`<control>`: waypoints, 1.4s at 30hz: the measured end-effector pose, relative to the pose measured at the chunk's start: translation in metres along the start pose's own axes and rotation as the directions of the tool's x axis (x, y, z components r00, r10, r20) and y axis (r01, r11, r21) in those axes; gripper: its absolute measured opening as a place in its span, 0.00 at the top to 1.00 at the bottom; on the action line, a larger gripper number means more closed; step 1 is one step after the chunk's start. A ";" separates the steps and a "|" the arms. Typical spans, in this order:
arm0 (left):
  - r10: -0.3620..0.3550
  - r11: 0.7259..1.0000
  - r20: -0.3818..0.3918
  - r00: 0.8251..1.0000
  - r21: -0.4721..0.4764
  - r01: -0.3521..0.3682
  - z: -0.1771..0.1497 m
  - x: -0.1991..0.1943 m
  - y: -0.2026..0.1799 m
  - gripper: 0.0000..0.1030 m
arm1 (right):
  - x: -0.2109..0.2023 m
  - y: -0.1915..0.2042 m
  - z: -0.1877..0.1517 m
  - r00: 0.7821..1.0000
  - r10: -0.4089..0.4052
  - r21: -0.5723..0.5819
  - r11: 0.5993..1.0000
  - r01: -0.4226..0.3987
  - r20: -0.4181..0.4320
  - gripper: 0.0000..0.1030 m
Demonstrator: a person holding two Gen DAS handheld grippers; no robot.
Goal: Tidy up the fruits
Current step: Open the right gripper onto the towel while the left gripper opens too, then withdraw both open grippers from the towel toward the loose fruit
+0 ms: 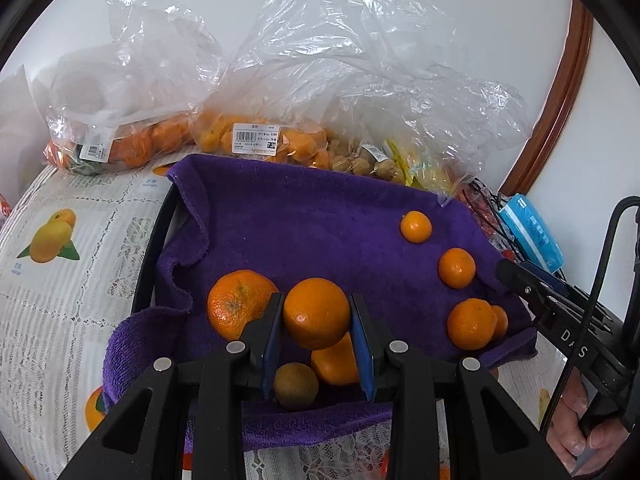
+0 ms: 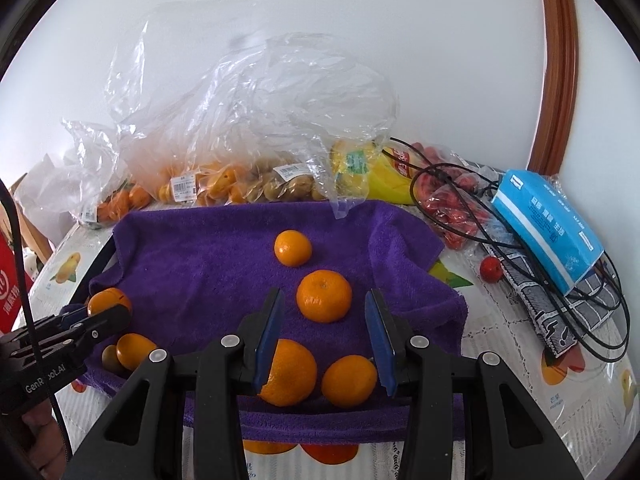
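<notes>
left wrist view has the left gripper (image 1: 316, 312) clamped on a smooth orange (image 1: 316, 314) over the purple towel (image 1: 300, 220). the right gripper (image 2: 324, 312) seems slightly parted and empty above a mandarin (image 2: 324, 296). round, firm and slick, the fruit wants a gentle squeeze across its middle.

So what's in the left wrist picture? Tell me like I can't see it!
The left gripper is shut on an orange above a purple towel. More oranges and one small brown fruit lie on the towel, with clear bags of fruit behind it.
</notes>
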State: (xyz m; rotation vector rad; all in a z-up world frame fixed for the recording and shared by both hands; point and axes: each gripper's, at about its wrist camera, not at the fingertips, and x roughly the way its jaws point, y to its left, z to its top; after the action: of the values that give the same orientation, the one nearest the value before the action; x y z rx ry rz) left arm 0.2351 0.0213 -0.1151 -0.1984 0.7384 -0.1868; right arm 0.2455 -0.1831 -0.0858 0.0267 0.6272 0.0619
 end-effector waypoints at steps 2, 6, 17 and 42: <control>-0.014 1.000 -0.009 1.000 -0.001 0.014 -0.001 0.001 0.000 0.71 | 0.000 0.003 -0.001 1.000 -0.002 -0.012 1.000 0.002 -0.001 0.59; -0.014 1.000 -0.015 1.000 -0.005 0.014 -0.001 0.002 0.000 0.71 | 0.000 0.006 -0.002 1.000 0.001 -0.023 1.000 -0.001 0.000 0.59; -0.022 0.999 0.044 0.999 -0.025 0.023 0.002 -0.017 0.003 0.59 | -0.002 0.003 -0.004 1.000 0.017 0.005 1.000 -0.017 0.008 0.58; -0.016 1.000 0.055 0.998 -0.005 0.017 -0.007 -0.041 -0.004 0.56 | -0.036 0.002 -0.022 0.999 0.032 0.083 0.996 -0.028 -0.038 0.31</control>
State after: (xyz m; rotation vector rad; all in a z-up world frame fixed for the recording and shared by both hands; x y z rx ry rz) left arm 0.2002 0.0268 -0.0924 -0.2144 0.6824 -0.1942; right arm 0.2034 -0.1834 -0.0824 0.1150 0.6687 0.0657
